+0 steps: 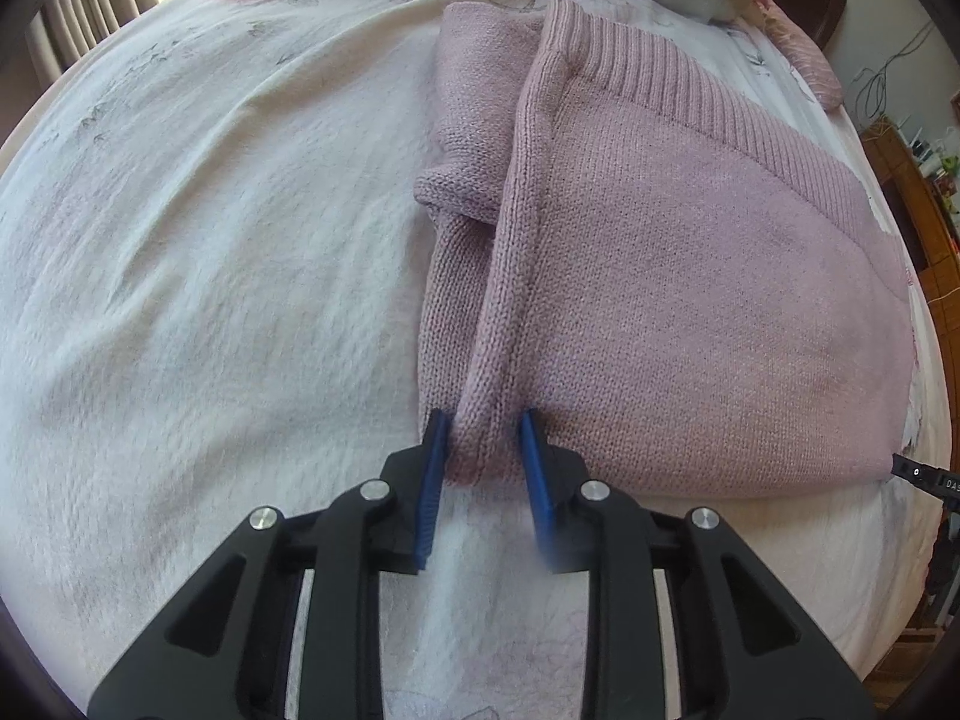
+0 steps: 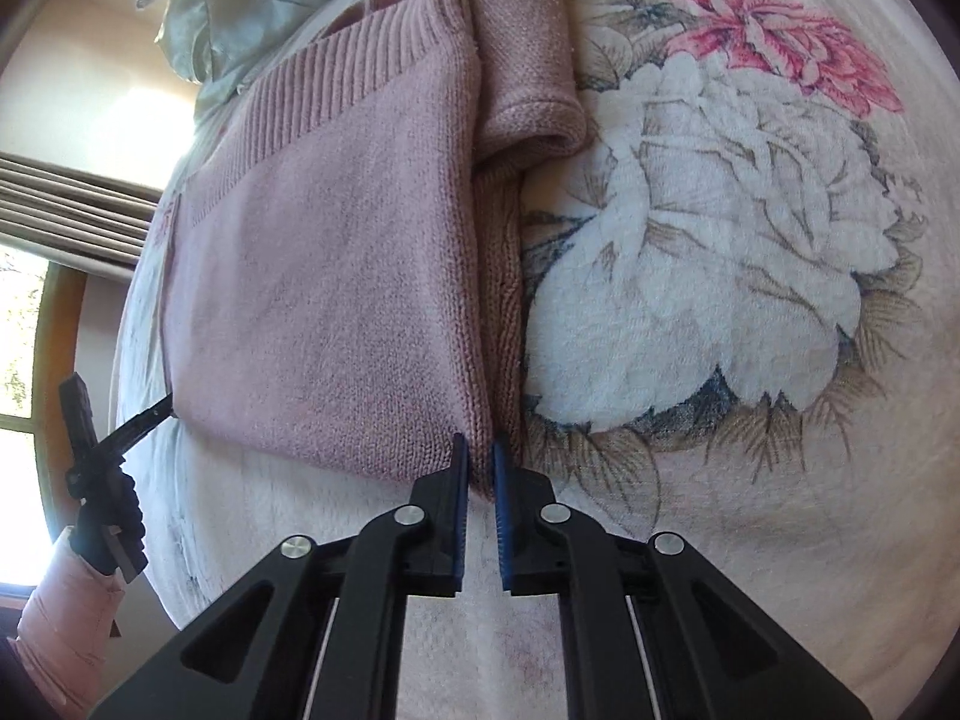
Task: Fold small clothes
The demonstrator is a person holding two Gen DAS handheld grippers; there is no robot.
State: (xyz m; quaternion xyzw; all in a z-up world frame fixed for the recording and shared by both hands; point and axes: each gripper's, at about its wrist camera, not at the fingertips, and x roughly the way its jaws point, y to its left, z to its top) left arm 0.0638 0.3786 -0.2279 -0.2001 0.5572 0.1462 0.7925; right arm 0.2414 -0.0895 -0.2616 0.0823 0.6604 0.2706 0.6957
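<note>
Sunlight from a curtained window washes over a bed spread with a white floral blanket [image 1: 210, 300], and on it lies a pink knitted sweater [image 1: 690, 276], already partly folded, with its ribbed band toward the pillows and a sleeve [image 1: 468, 114] tucked beside the body. Both grippers sit at the near hem, one at each corner as far as I can judge. The left gripper [image 1: 483, 429] has its blue fingers about halfway apart, with a rolled ridge of knit standing between them; the pads look to be touching the fabric at most, not pinching it. The right gripper [image 2: 479, 456] is much narrower, its jaws nearly closed on the folded edge of the sweater [image 2: 336, 276], and it looks clamped on that edge. To do this step well, I would want the left jaws closed fully on both layers before any lift (loose knit slips out of a half-hearted grip), then both corners raised together and carried evenly toward the ribbed band so the hem lands square. The right wrist view shows what the other cannot: the big white and pink flower print [image 2: 720, 240], the sleeve cuff [image 2: 540, 120] curled over, and the other gripper's black body [image 2: 102, 480] with a pink sleeve [image 2: 60, 630] of the person behind it. The left wrist view alone shows a pink pillow [image 1: 804, 54] and cluttered wooden furniture [image 1: 918, 204] at the room's edge.
</note>
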